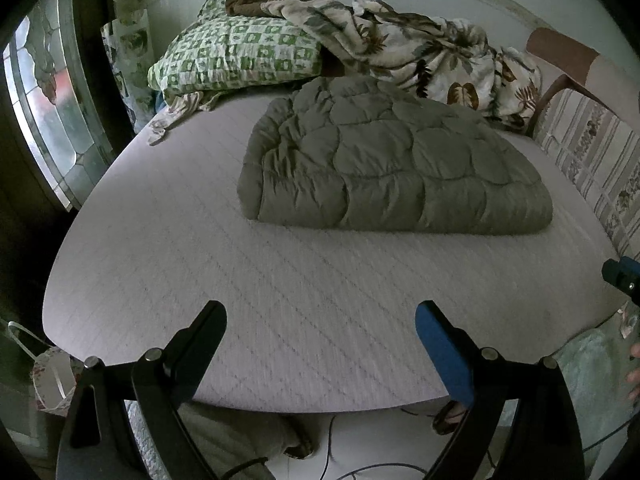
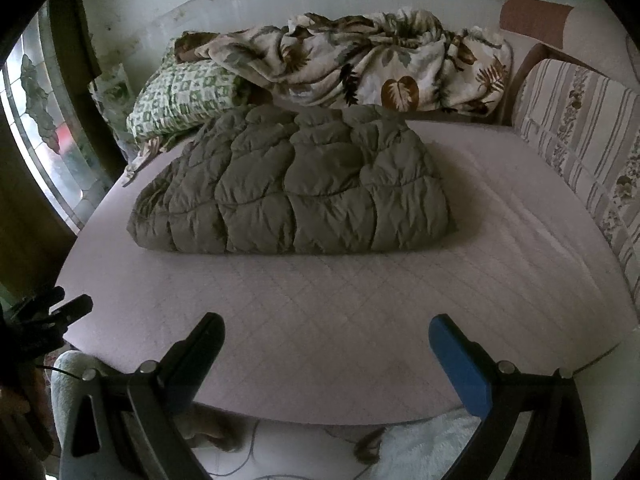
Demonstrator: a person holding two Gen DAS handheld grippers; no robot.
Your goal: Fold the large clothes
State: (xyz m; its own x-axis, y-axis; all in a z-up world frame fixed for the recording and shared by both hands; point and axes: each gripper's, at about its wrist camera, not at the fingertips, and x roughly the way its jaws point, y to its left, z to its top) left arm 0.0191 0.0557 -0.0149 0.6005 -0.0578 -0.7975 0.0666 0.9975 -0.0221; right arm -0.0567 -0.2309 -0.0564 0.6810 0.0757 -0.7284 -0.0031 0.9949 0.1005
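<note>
Olive-grey quilted fabric is what is lying ahead of you: the folded comforter [image 1: 394, 160] [image 2: 294, 188] is sitting as a thick, puffy bundle on the pale mattress [image 1: 280, 300] [image 2: 500, 240], toward its far half and well apart from both of your tools. You are holding the left gripper [image 1: 320, 320] over the near edge of the mattress with its fingers spread wide and nothing between them. You are holding the right gripper [image 2: 328, 332] the same way, spread apart and gripping nothing, also hanging above the near edge; in the left wrist view its blue tip is just peeking in at the right border. Behind the comforter, a green checked pillow [image 1: 236, 58] [image 2: 182, 98] is leaning at the head of the bed, and a leaf-print blanket [image 1: 420, 56] [image 2: 376, 64] is lying crumpled beside and partly over it. A striped floral cushion [image 1: 592, 152] [image 2: 580, 120] is running along the right side of the mattress.
</note>
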